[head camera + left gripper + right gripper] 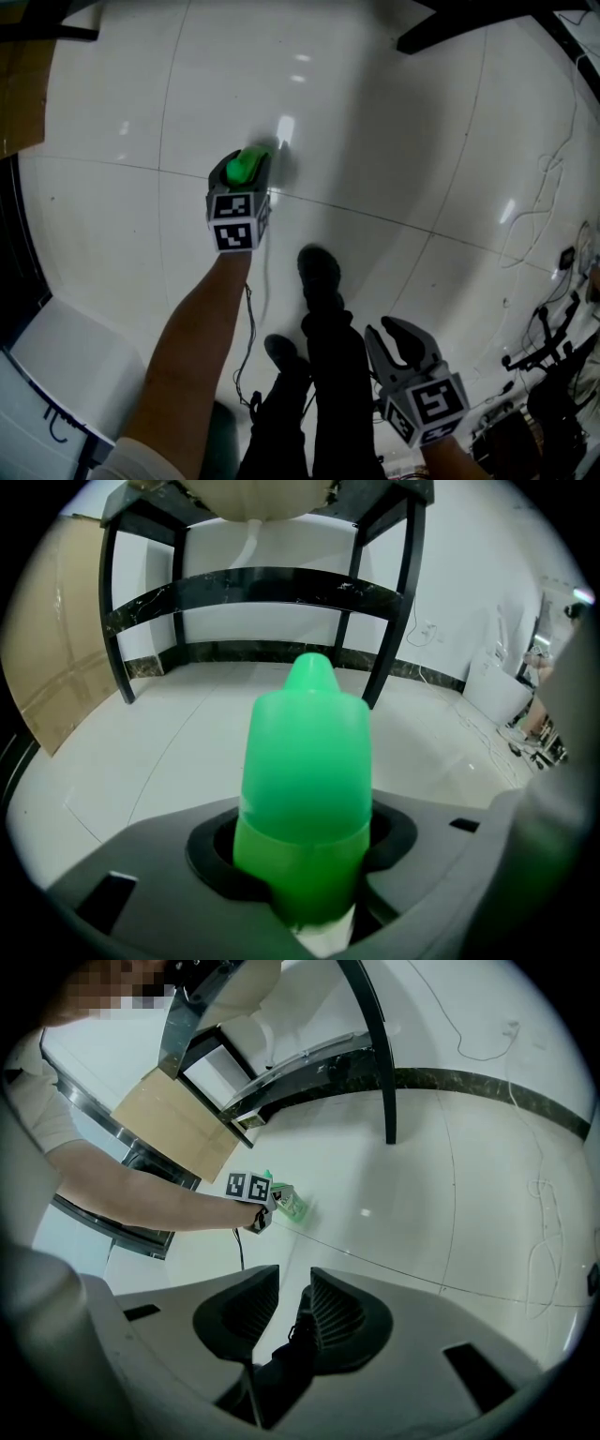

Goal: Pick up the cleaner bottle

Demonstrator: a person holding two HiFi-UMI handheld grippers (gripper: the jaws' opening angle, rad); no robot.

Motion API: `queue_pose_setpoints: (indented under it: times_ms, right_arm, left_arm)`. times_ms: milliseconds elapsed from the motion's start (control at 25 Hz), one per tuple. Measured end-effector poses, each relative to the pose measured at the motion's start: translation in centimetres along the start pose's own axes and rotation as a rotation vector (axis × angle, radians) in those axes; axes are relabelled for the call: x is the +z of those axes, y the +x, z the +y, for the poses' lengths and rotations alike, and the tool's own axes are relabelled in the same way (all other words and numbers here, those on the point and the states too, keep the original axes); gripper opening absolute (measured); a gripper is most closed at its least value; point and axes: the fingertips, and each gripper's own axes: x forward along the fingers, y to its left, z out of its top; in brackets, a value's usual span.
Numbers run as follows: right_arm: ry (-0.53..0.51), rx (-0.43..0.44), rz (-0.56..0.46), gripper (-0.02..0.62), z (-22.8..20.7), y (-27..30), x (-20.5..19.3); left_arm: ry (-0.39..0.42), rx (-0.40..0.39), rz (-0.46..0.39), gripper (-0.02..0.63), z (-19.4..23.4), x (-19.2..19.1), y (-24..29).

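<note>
A person's left gripper (246, 167), at upper centre of the head view, has its fingers closed around the green cap and neck of the cleaner bottle (307, 761), which fills the middle of the left gripper view. The bottle sits low against the white tiled floor (394, 141); whether it rests on the tiles cannot be told. The right gripper (292, 1288), at lower right of the head view, hangs well apart from the bottle, its fingers parted by a narrow gap and holding nothing. A black shoe (319, 272) shows on the floor between the two grippers.
</note>
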Motion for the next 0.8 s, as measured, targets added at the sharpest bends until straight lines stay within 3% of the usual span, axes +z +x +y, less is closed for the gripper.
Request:
queue_pose_setpoints:
  times_ms: [80,240,440,800]
  right_arm:
    - [0.000,-0.003,-0.009,0.110,-0.1,-0.1,0.1]
    - [-0.006,-0.005,-0.001,0.110,-0.4,-0.1,0.0]
    - [0.000,-0.004,-0.028,0.110,-0.1,-0.1,0.3]
    - [-0.035,0.029,-0.072,0.110,2.1,-0.9,2.6]
  left_arm:
    - [0.018,0.011,0.009,0.182,0.4,0.1,0.0]
    - [0.093,-0.022,0.031,0.178,0.3,0.2,0.0]
    - [0.117,-0.072,0.034,0.175,-0.4,-0.2,-0.7]
    - [0.118,-0.147,-0.071,0.176,-2.8,4.7,-7.7]
